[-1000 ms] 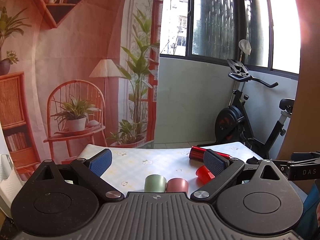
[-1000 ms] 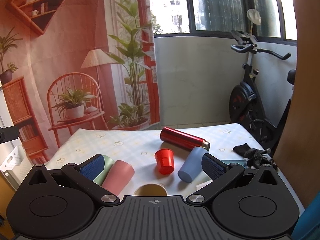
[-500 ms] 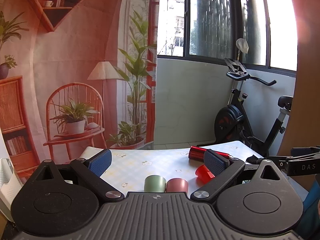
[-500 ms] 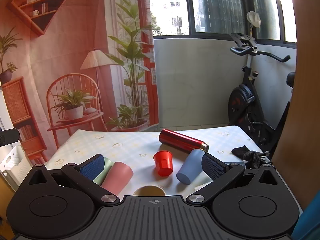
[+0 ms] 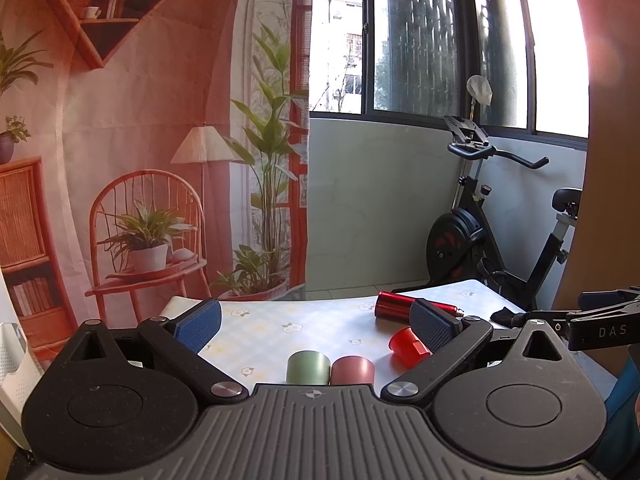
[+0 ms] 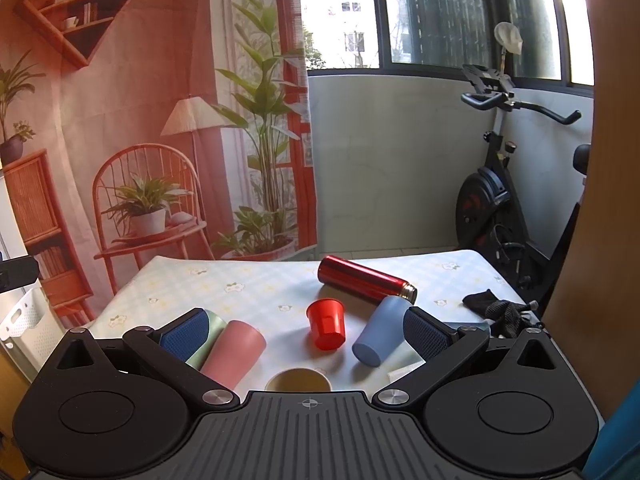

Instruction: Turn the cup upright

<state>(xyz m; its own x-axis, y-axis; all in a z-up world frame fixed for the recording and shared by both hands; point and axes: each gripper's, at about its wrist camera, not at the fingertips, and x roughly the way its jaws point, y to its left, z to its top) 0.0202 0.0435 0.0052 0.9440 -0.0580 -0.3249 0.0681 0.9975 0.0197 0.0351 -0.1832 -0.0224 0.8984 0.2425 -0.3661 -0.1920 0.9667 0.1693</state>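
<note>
Both grippers – left gripper [image 5: 316,322], right gripper [image 6: 306,330] – fingers spread wide, holding nothing. Red cup [image 6: 326,323] on desk [image 6: 256,284], at 12 o'clock between right fingers, nearer right gripper – long axis running 12-to-6, mouth far

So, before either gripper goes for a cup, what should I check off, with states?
1. Right gripper open, holding nothing: ok.
2. Left gripper open, holding nothing: ok.
3. Red cup between the right jaws in view: ok.
4. Red cup upright: not ok, lying tilted.
5. Blue cup clear of the flask: cannot tell.
6. Pink cup and green cup upright: not ok, both on their sides.
</note>
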